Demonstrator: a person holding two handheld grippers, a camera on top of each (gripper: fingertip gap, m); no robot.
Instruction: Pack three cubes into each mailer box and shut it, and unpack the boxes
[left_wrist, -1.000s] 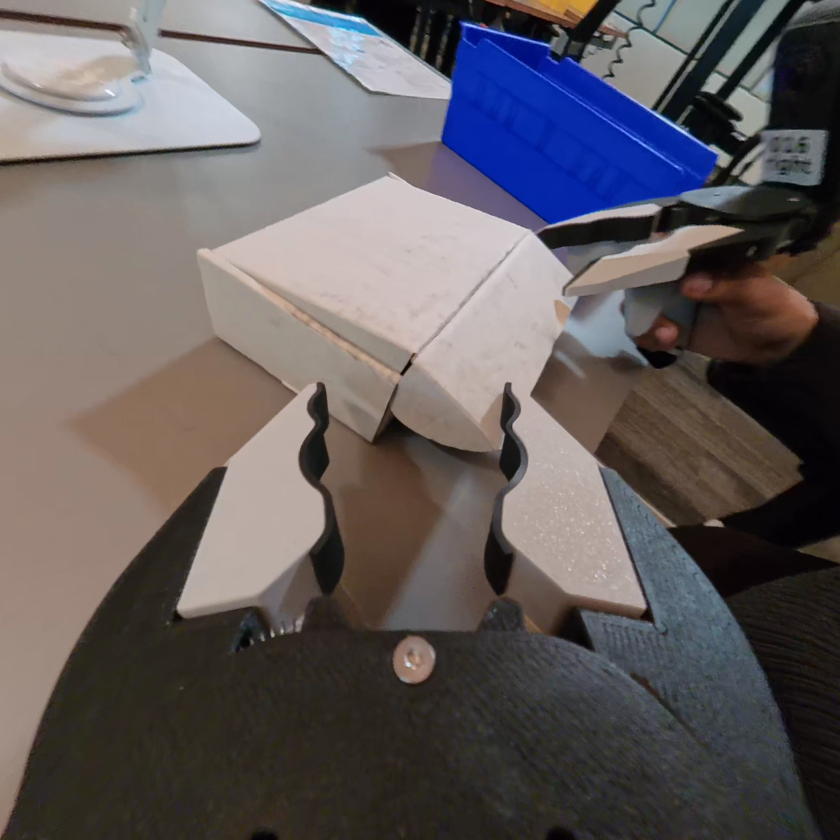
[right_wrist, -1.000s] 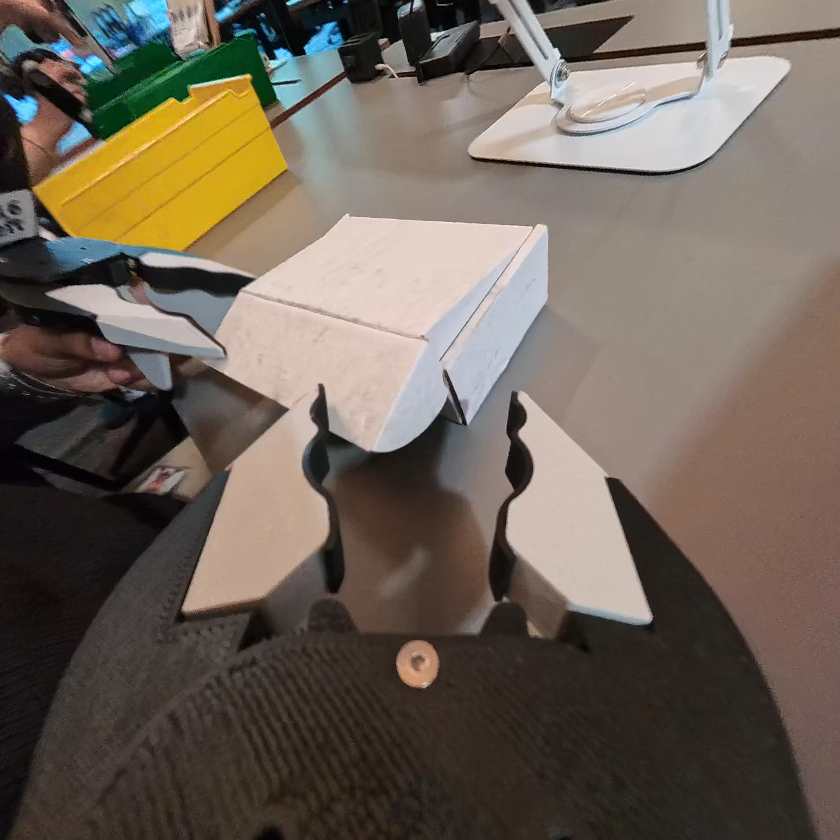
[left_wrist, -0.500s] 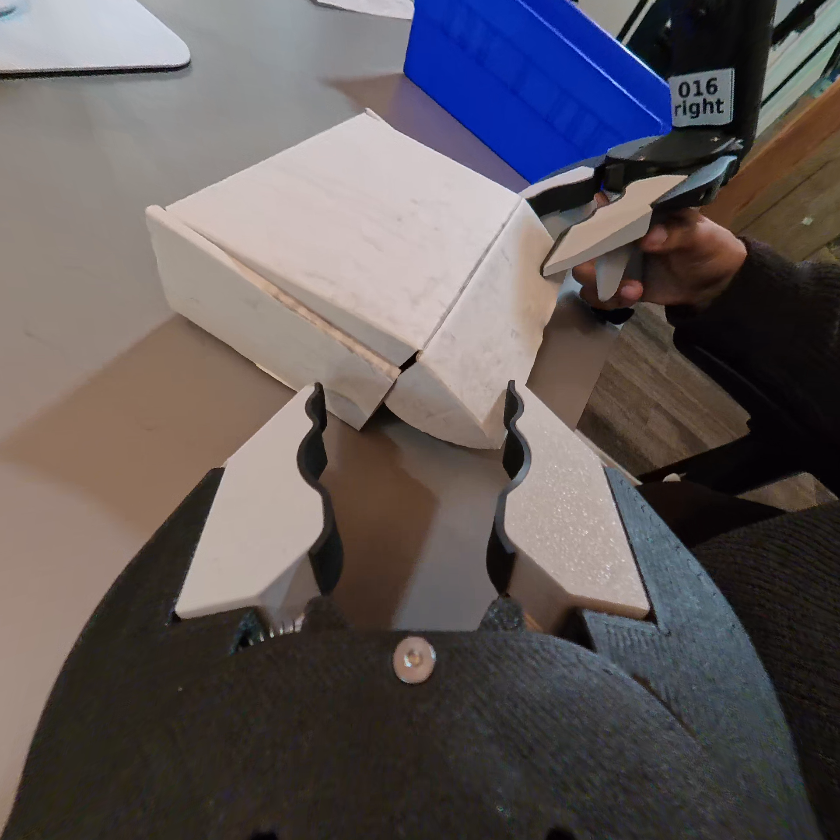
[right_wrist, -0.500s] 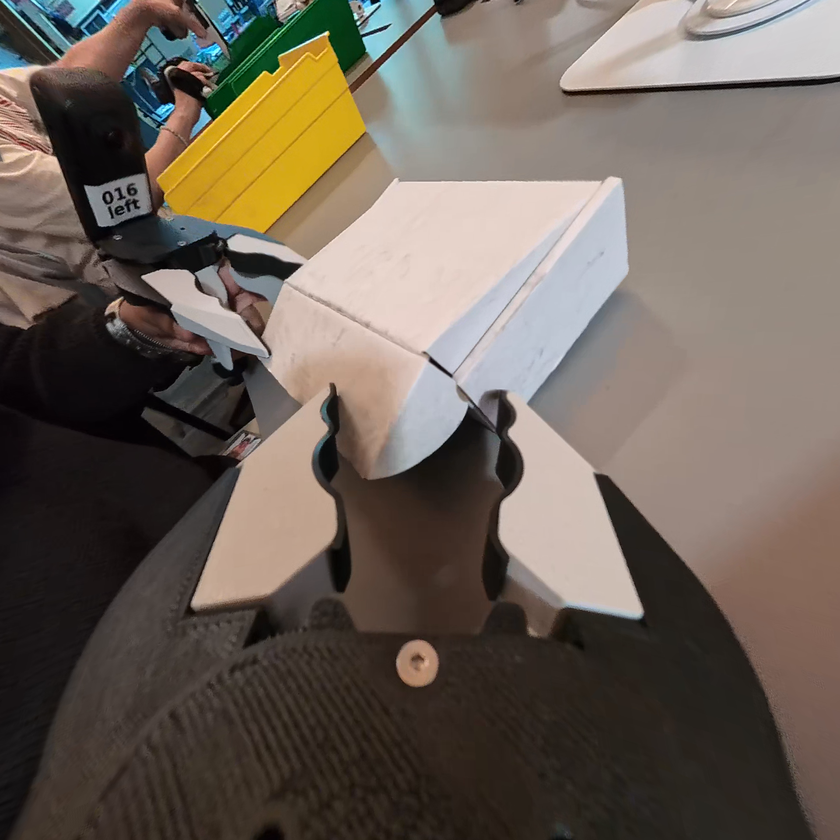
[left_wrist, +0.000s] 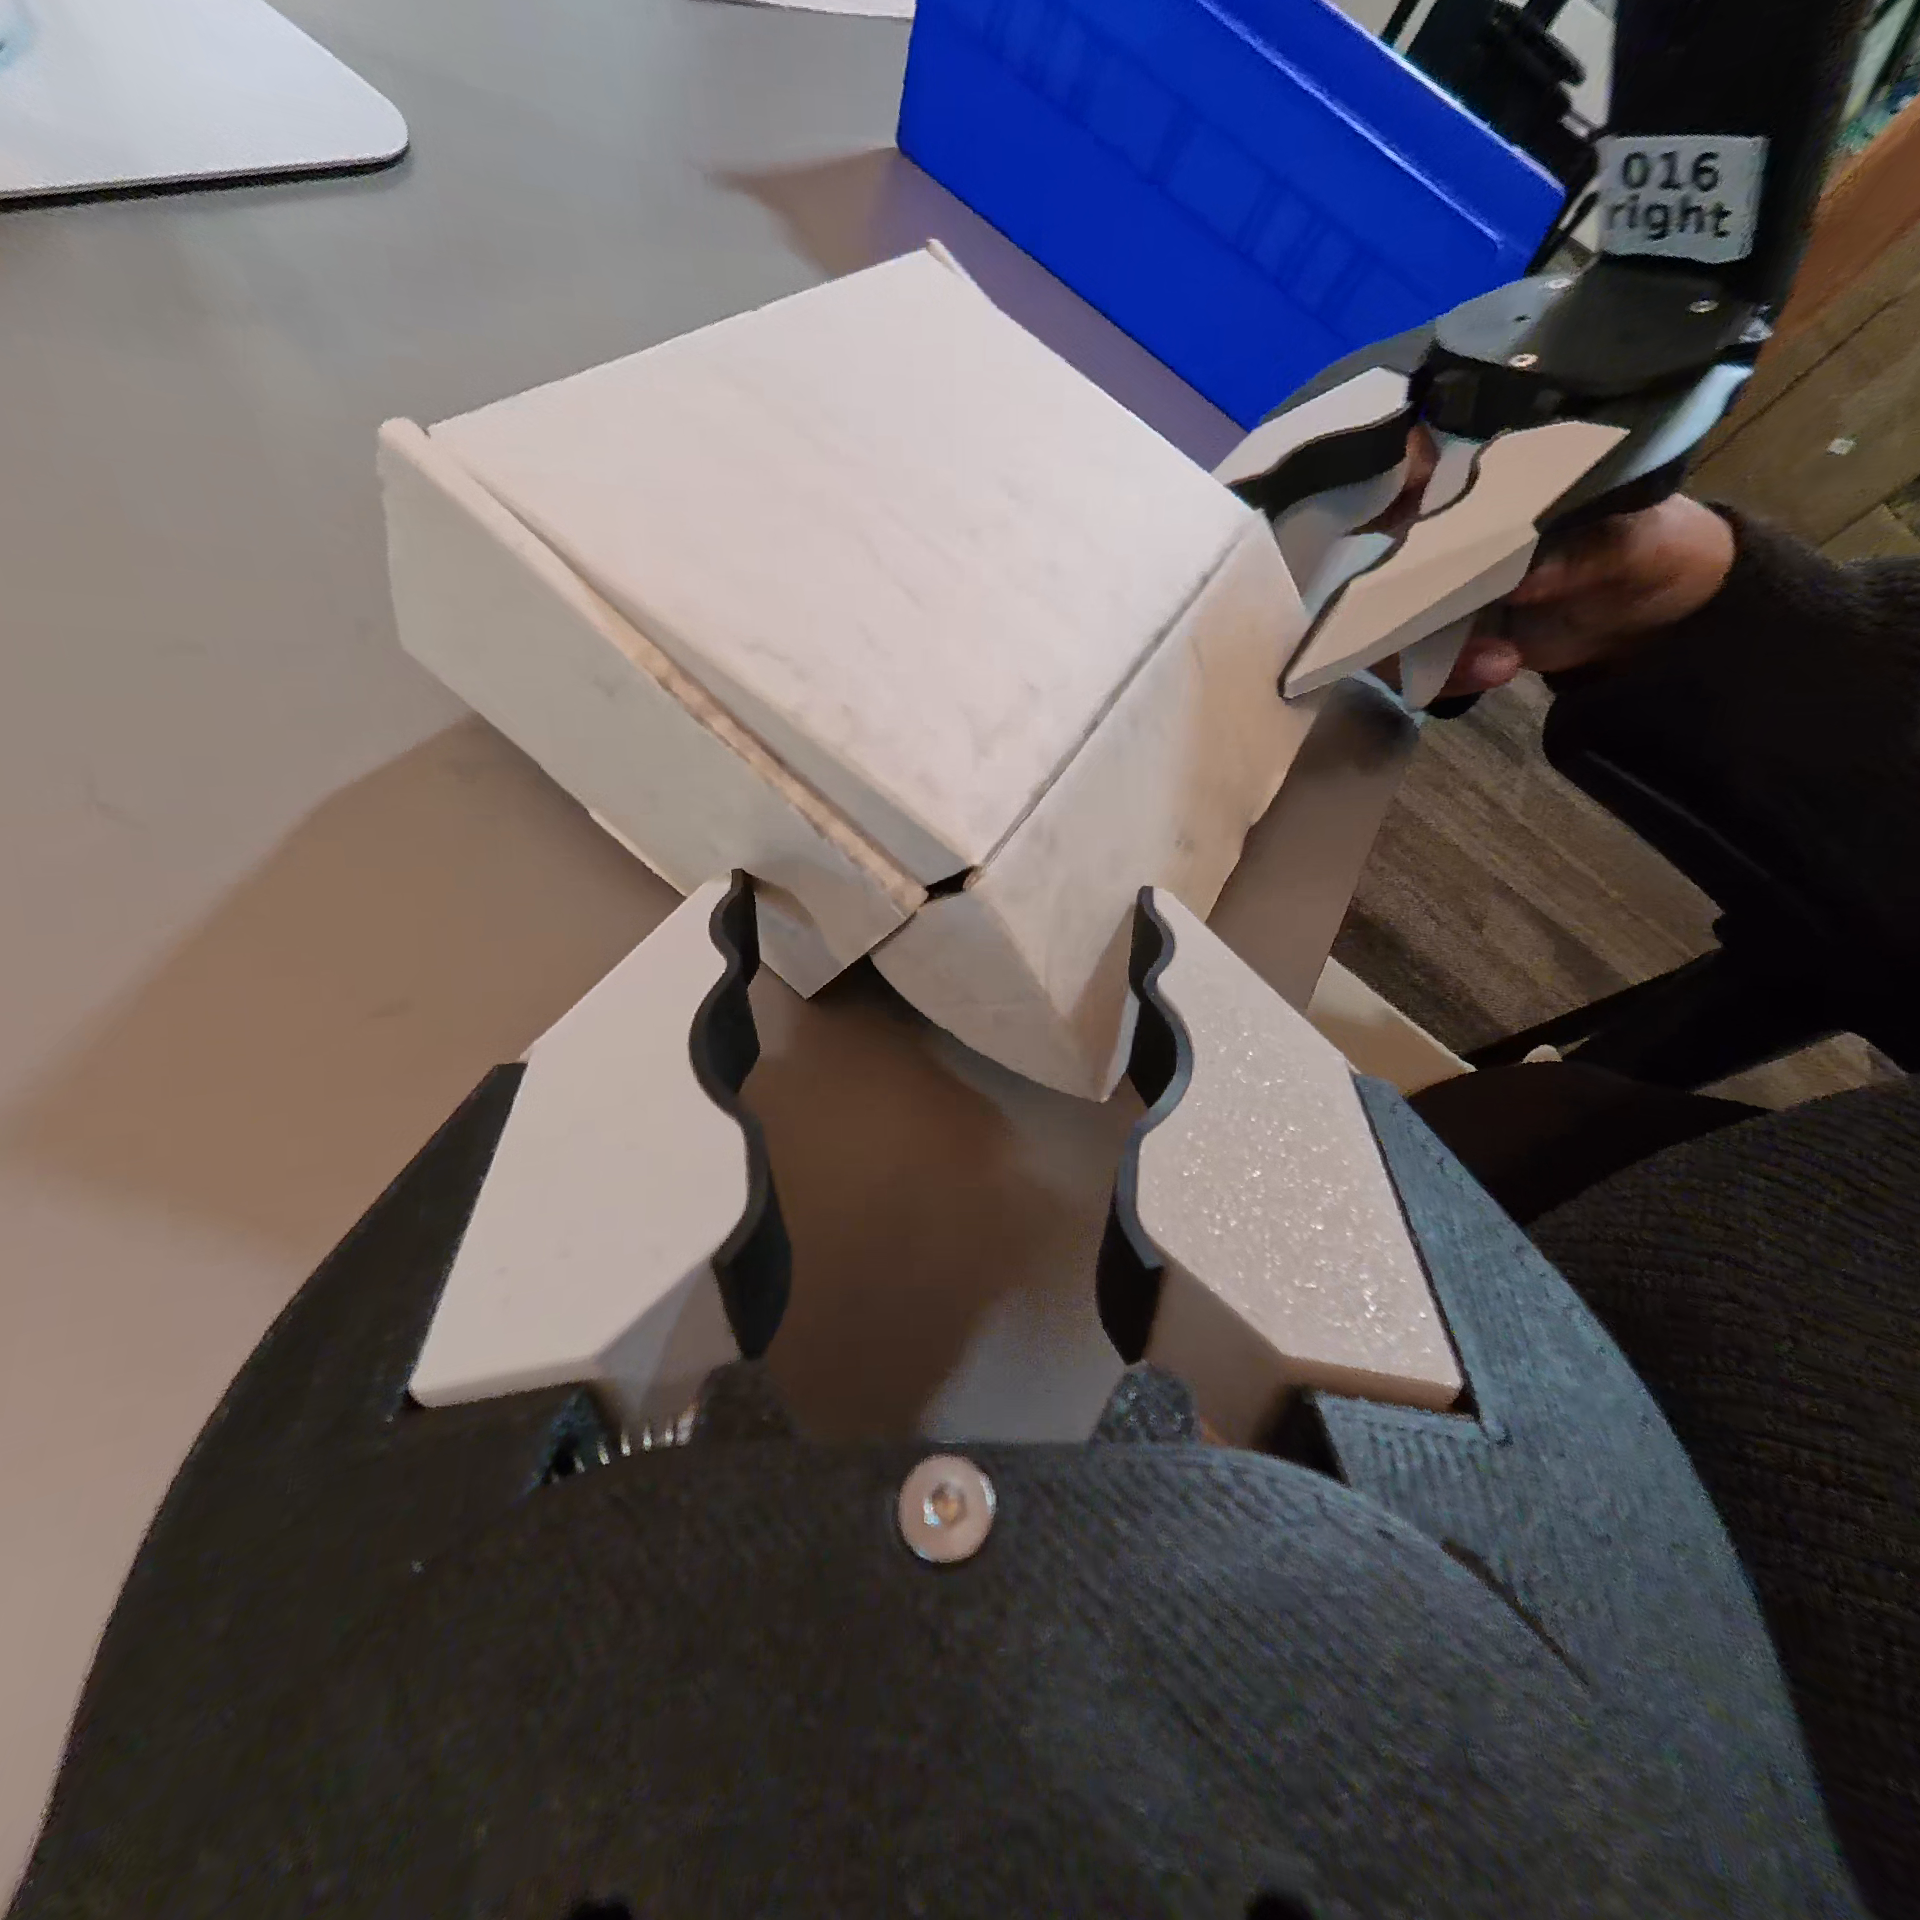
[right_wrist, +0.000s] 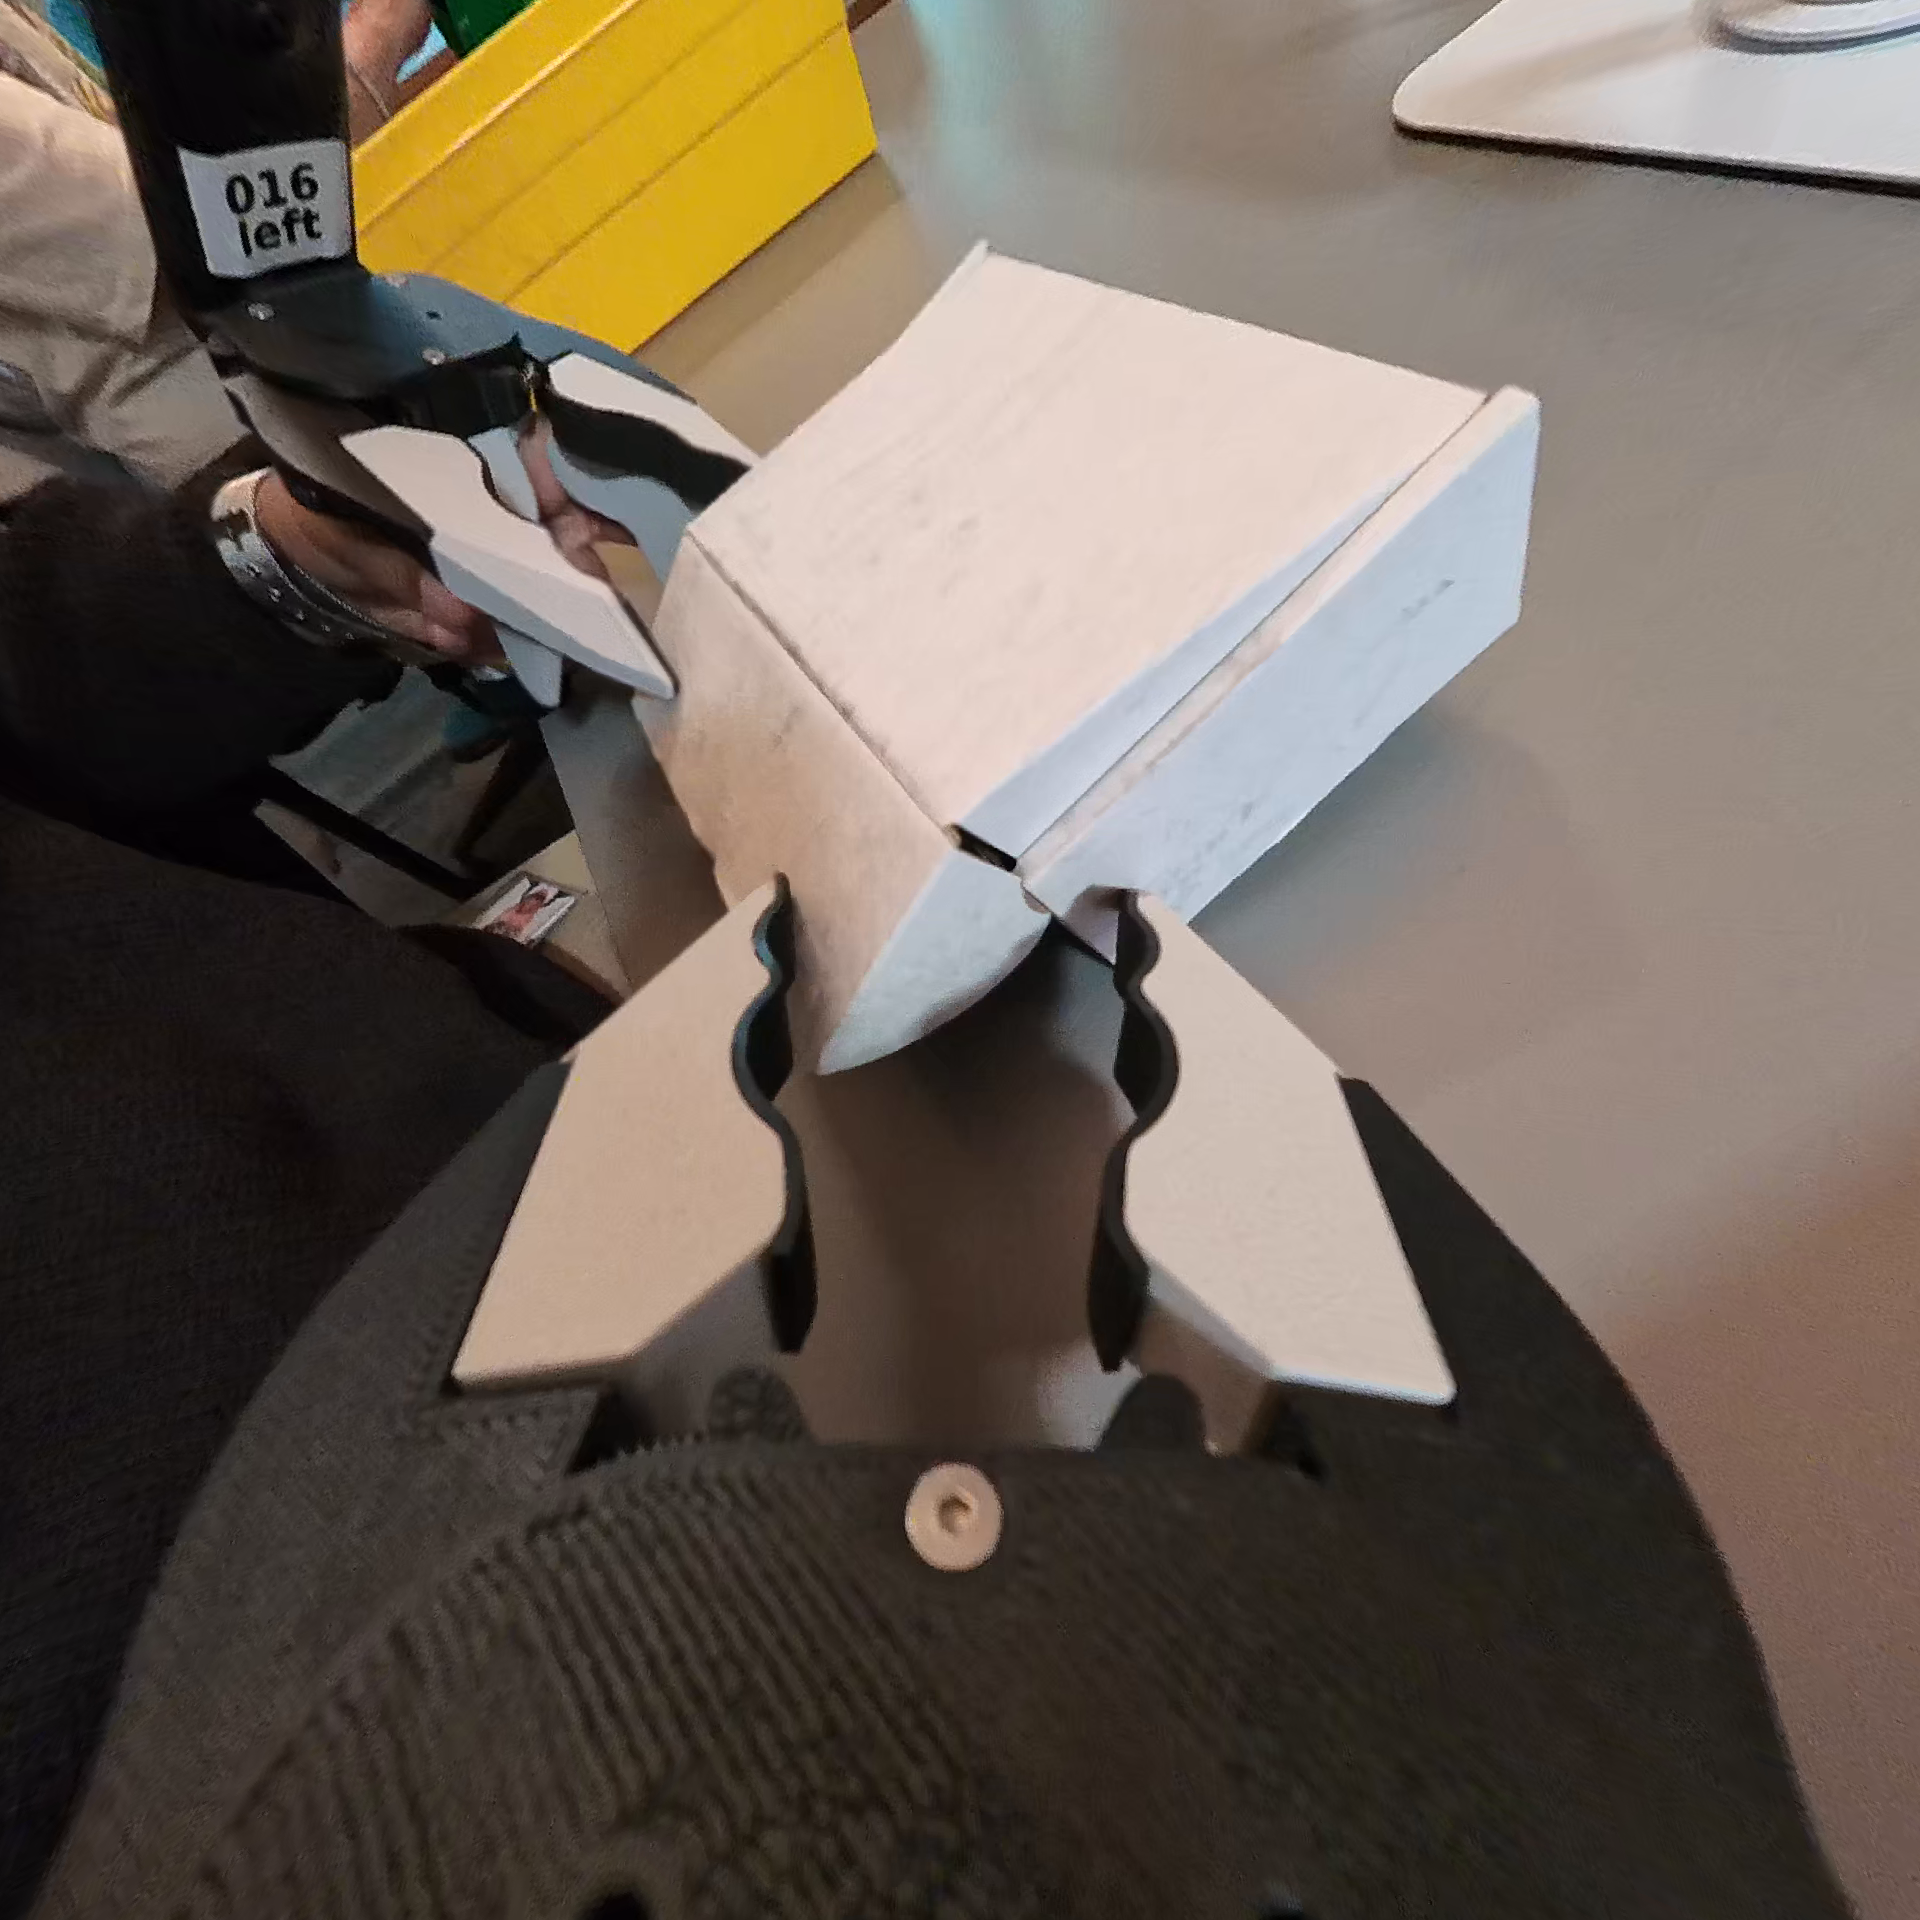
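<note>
We have one white mailer box (left_wrist: 831, 613) in front of us, sitting at the near edge of the grey table (left_wrist: 260, 343), with its lid down but not fully seated: the front flap (left_wrist: 1049, 935) juts out past the box front instead of being tucked in. No cubes are visible, so we cannot tell whether this box is packed or empty.

Our left gripper (left_wrist: 940, 961) is spread wide, holding nothing, with the left front corner of the box and the flap's end just between its fingertips. Our right gripper (right_wrist: 956, 961) is likewise wide and empty, straddling the right end of the same flap. Each gripper also shows in the other's view, at the far end of the flap.

We judge this to be flap work at the front of the lid, either the tuck that shuts the box or the pull that opens it; the pictures do not settle which. Only this one box is in sight, so the count of finished boxes is unknown. A blue bin (left_wrist: 1195, 177) stands behind the box on the right, and a yellow bin (right_wrist: 613, 177) on the left.
</note>
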